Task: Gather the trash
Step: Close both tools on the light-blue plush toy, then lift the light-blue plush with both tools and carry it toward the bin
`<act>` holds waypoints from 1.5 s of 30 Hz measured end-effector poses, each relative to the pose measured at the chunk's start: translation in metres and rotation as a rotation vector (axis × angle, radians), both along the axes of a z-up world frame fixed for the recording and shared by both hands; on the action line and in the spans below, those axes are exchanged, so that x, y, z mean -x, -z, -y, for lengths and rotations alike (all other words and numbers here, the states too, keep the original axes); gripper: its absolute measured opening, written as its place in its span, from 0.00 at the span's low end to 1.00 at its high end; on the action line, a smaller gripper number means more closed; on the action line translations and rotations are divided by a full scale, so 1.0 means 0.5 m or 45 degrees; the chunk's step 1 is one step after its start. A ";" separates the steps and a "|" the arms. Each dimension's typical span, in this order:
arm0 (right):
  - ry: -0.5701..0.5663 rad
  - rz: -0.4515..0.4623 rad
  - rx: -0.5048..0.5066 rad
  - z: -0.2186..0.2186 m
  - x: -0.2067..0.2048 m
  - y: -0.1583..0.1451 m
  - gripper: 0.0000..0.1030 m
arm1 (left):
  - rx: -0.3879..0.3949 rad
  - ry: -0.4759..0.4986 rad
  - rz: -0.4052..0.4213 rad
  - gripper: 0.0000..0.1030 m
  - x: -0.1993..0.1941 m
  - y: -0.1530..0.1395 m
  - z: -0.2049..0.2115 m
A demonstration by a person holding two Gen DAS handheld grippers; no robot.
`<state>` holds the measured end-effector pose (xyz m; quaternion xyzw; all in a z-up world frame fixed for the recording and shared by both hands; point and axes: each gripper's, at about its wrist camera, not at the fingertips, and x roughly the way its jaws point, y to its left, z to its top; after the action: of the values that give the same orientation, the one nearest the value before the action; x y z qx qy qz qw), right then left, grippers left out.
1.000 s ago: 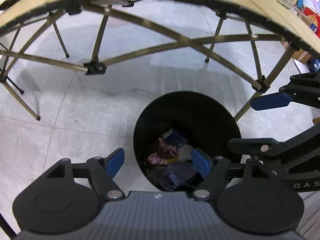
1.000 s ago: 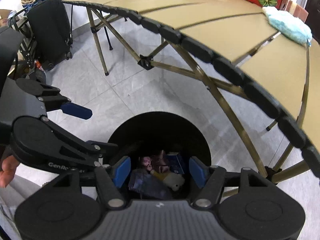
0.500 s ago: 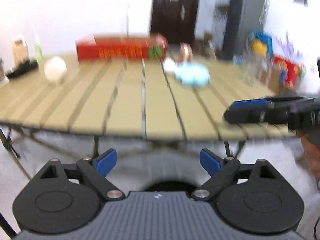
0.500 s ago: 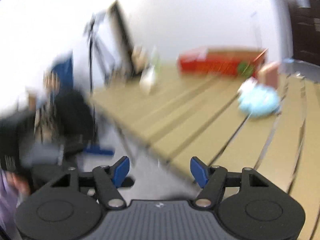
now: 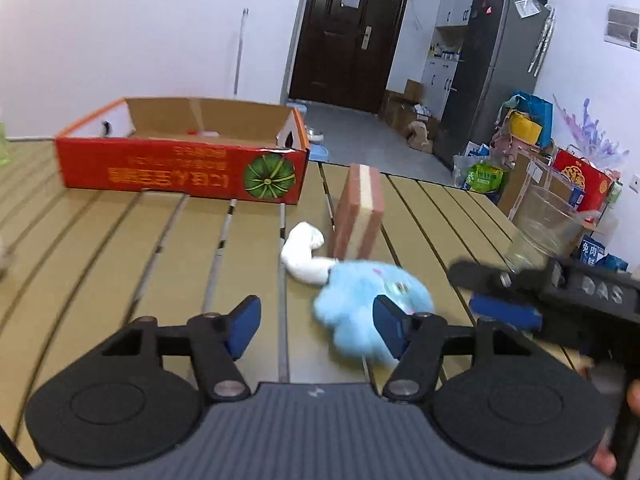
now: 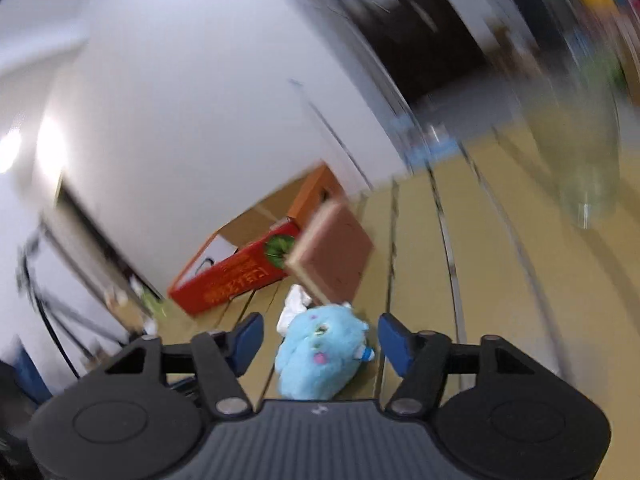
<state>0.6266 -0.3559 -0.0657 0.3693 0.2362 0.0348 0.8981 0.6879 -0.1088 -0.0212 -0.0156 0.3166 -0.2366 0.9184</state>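
Observation:
On the slatted tan table (image 5: 100, 248) lie a fluffy light-blue plush (image 5: 360, 300) and, touching its far side, a crumpled white wad (image 5: 304, 252). My left gripper (image 5: 316, 326) hovers just short of them; its jaws are closing with nothing between the pads, and the plush shows behind the right fingertip. My right gripper (image 5: 492, 294) comes in from the right, beside the plush. In the tilted, blurred right wrist view the plush (image 6: 316, 356) lies between and below the right gripper's (image 6: 322, 340) closing jaws, and the pads stand clear of it. The white wad (image 6: 294, 306) is just beyond.
A small brown box (image 5: 358, 212) stands upright behind the wad. An open red carton (image 5: 180, 168) lies at the table's back. A clear cup (image 5: 540, 228) stands near the right edge. Bags and boxes crowd the floor by the fridge (image 5: 496, 60).
Both grippers rose from over the black bin under the table to above the tabletop and now face the plush. The right view has rolled. Both pairs of jaws stand a little narrower.

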 end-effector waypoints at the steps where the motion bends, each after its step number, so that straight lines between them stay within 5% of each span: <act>1: 0.016 -0.016 0.003 0.002 -0.009 0.009 0.55 | 0.009 -0.003 -0.013 0.62 -0.021 0.009 0.005; 7: -0.043 -0.068 -0.067 -0.016 -0.045 0.059 0.42 | 0.125 0.015 -0.133 0.61 -0.092 0.059 0.012; 12: -0.064 -0.041 -0.040 -0.035 -0.049 0.061 0.34 | 0.306 0.081 -0.228 0.30 -0.108 0.077 -0.001; 15: -0.075 -0.045 -0.031 -0.033 -0.054 0.053 0.30 | 0.285 0.103 -0.206 0.23 -0.096 0.072 0.000; 17: -0.102 -0.048 -0.002 -0.039 -0.053 0.044 0.28 | 0.287 0.133 -0.200 0.00 -0.081 0.066 0.000; 23: -0.218 -0.061 0.090 -0.048 -0.010 -0.008 0.25 | 0.262 0.122 -0.208 0.00 0.018 0.036 -0.024; 29: -0.458 -0.111 0.173 -0.035 0.038 -0.038 0.25 | 0.269 0.238 -0.212 0.08 0.124 0.007 -0.075; 30: -0.470 -0.124 0.182 -0.028 0.041 -0.040 0.26 | 0.222 0.223 -0.177 0.12 0.135 0.002 -0.077; 32: -0.477 -0.142 0.164 -0.011 0.047 -0.037 0.26 | 0.150 0.175 -0.102 0.49 0.141 -0.001 -0.081; 33: -0.468 -0.154 0.157 -0.003 0.051 -0.034 0.26 | 0.143 0.142 -0.088 0.52 0.135 0.001 -0.083; 40: -0.455 -0.180 0.126 0.012 0.052 -0.011 0.26 | 0.158 0.116 -0.190 0.53 0.064 0.063 -0.041; 43: -0.433 -0.195 0.122 0.025 0.051 -0.003 0.26 | 0.270 0.171 -0.244 0.51 0.061 0.078 -0.029; 45: -0.427 -0.198 0.130 0.029 0.054 0.000 0.25 | 0.324 0.219 -0.284 0.41 0.064 0.083 -0.019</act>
<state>0.5996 -0.3705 -0.0659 0.2802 0.3644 0.1433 0.8764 0.6557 -0.0994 -0.0628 -0.1306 0.3841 -0.3491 0.8447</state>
